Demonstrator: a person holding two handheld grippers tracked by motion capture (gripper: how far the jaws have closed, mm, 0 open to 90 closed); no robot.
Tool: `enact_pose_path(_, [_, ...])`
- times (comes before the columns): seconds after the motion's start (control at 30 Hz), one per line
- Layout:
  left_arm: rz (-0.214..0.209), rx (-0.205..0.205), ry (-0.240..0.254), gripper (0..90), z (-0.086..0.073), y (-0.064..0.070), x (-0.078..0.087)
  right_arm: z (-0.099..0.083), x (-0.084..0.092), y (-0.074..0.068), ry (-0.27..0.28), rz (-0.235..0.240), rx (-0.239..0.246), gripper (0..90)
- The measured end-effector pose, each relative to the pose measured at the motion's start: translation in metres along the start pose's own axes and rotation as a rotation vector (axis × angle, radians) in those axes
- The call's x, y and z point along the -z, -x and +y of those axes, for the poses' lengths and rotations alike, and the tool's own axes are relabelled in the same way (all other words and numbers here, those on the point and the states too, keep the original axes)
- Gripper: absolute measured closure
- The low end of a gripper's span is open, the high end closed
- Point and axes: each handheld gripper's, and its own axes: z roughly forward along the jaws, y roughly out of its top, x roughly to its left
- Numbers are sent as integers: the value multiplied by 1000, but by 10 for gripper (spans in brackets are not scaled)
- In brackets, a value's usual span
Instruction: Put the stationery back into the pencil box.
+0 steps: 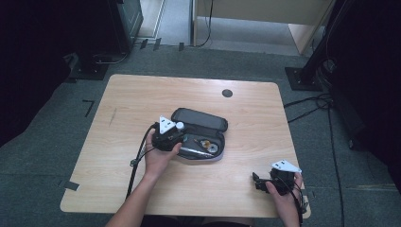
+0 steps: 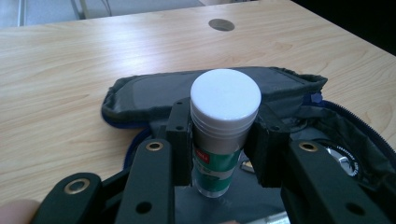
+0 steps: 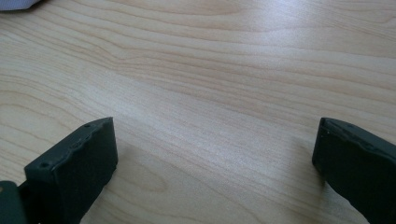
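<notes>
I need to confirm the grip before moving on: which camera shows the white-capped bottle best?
The left gripper view. It shows the bottle close up, upright, its white cap and green label clear, clamped between the left gripper jaws above the open pouch. The high view shows just its small white cap. The right gripper view looks at bare tabletop.

No legible text is present. The bottle (image 2: 219,140) in the left gripper view carries a green-and-white label with a small red mark; its characters are too blurred to read. A round metal item (image 2: 343,158) at the case's (image 2: 140,93) right edge bears lettering, also unreadable.
</notes>
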Motion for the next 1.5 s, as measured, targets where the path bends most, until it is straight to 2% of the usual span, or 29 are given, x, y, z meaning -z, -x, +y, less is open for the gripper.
enact_pose_path(0.13, [-33,-1,12,656,-2,3,-11,0,0,0,0,0,1,0])
enact_pose_path(0.3, [-24,3,37,657,-3,3,-17,0,0,0,-1,0,2,0])
enact_pose_path(0.47, [-20,-35,-1,656,-8,0,-17,0,0,0,0,0,0,0])
enact_pose_path(0.57, [-27,-23,-14,654,-11,-2,-13,0,0,0,0,0,1,0])
enact_pose_path(0.67, [-28,-49,-39,653,-11,-1,-9,0,0,0,0,0,1,0])
enact_pose_path(0.77, [-30,-58,-64,652,-11,-1,-5,0,0,0,0,0,-1,0])
enact_pose_path(0.83, [-40,-51,-85,652,-12,-4,-1,0,0,0,0,0,-2,0])
enact_pose_path(1.0, [-82,5,-143,651,-18,-17,8,0,0,0,0,0,-2,0])
enact_pose_path(1.17, [-119,38,-188,650,-24,-27,8,0,0,0,0,0,-2,0])
enact_pose_path(1.33, [-136,9,-191,656,-24,-24,3,0,0,0,0,0,-1,0])
enact_pose_path(1.5, [-150,-37,-204,655,-20,-19,-5,0,0,0,0,0,-1,0])
